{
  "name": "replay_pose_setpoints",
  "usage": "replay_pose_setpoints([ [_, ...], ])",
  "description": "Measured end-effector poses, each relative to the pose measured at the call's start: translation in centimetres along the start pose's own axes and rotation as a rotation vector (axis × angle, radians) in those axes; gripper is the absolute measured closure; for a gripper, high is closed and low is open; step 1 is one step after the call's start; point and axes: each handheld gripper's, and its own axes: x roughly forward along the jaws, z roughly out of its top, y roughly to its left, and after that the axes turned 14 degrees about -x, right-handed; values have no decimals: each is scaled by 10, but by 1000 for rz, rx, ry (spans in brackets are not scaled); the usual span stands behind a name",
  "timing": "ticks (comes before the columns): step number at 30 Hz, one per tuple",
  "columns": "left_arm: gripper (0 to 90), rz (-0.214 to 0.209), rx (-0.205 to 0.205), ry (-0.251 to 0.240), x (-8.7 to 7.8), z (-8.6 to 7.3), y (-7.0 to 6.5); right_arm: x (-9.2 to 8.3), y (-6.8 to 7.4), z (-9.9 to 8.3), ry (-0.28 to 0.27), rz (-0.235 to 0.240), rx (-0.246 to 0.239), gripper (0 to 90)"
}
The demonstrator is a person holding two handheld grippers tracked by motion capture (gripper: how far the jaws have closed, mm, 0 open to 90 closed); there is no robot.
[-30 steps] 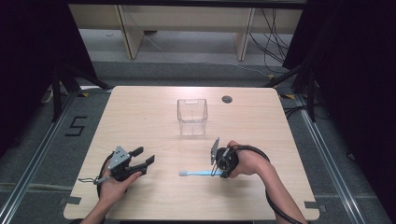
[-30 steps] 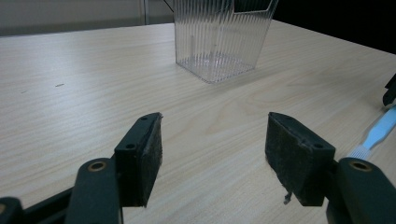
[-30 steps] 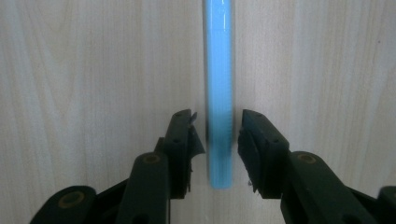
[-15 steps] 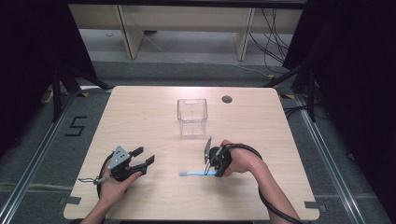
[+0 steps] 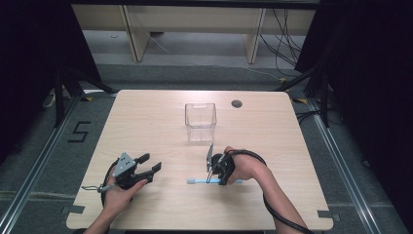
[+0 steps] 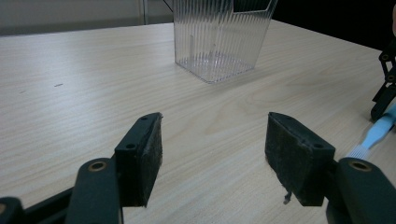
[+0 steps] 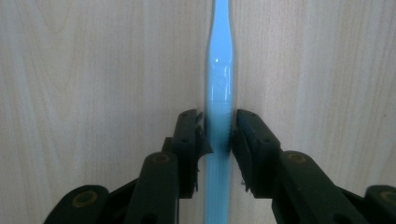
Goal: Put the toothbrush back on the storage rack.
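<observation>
In the high view a pale wooden table (image 5: 146, 122) takes up the middle of the frame, and a clear plastic container (image 5: 200, 121) stands upright just above its centre. To the upper right of the container a small dark round grommet (image 5: 236, 103) is set into the tabletop.

In the lower right-of-centre part of that view the right gripper (image 5: 213, 171) points down at the table, held by the person's right hand (image 5: 248, 167). Under it lies a light blue toothbrush (image 5: 202, 181) — flat on the wood, running left to right across the frame, its whitish head end at the left. The right gripper view shows the contact closely: the toothbrush (image 7: 219, 84) runs straight up the middle of the frame, and the two black jaws press against its handle from either side, clamped on it. The brush appears to rest on the table surface.

In the lower left of the high view the left gripper (image 5: 151, 163) is held by the left hand (image 5: 117, 195), low over the table, its jaws pointing toward the right of the frame. They are spread wide with nothing between them. The left gripper view confirms this — bare wood shows in the gap between the two pads (image 6: 149, 158). Beyond them the ribbed clear container (image 6: 219, 37) stands at the top centre of the frame, and at the right edge the bristled head of the toothbrush (image 6: 373, 137) lies on the table beside part of the right gripper (image 6: 385, 84).
</observation>
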Motion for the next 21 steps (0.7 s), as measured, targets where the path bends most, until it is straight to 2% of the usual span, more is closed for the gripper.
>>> replay_pose_setpoints([
  [1,363,0,1,0,0,0,0,0,-3,0,8,-14,-37,717],
  [3,363,1,1,1,0,0,0,0,1,3,9,3,16,724],
  [4,363,1,1,1,0,0,0,0,0,3,1,5,-3,729],
  [5,363,1,0,1,0,0,0,0,-3,3,21,-5,-30,733],
  [7,363,0,-2,-1,0,0,0,1,-2,3,21,-14,-28,741],
  [8,363,0,-2,-1,0,0,0,0,-1,4,26,-13,-6,745],
  [9,363,-1,-2,-2,0,0,0,2,-2,4,22,-17,-35,748],
  [10,363,-1,-1,-1,0,0,0,1,-1,5,35,-23,-29,753],
  [11,363,-1,0,-1,0,0,0,2,-2,5,39,-35,-51,766],
  [13,363,0,4,0,0,0,0,1,1,7,52,-36,-22,782],
  [14,363,3,3,0,0,0,0,3,-1,6,34,-46,-48,785],
  [15,363,1,3,1,0,0,0,1,2,8,52,-43,-13,787],
  [16,363,1,2,1,0,0,0,1,3,9,58,-49,-8,787],
  [19,363,1,0,2,0,0,0,1,3,8,44,-50,-5,787],
  [20,363,1,0,2,0,0,0,3,2,7,32,-60,-25,788],
  [21,363,0,-1,2,0,0,0,2,2,7,30,-62,-21,788],
])
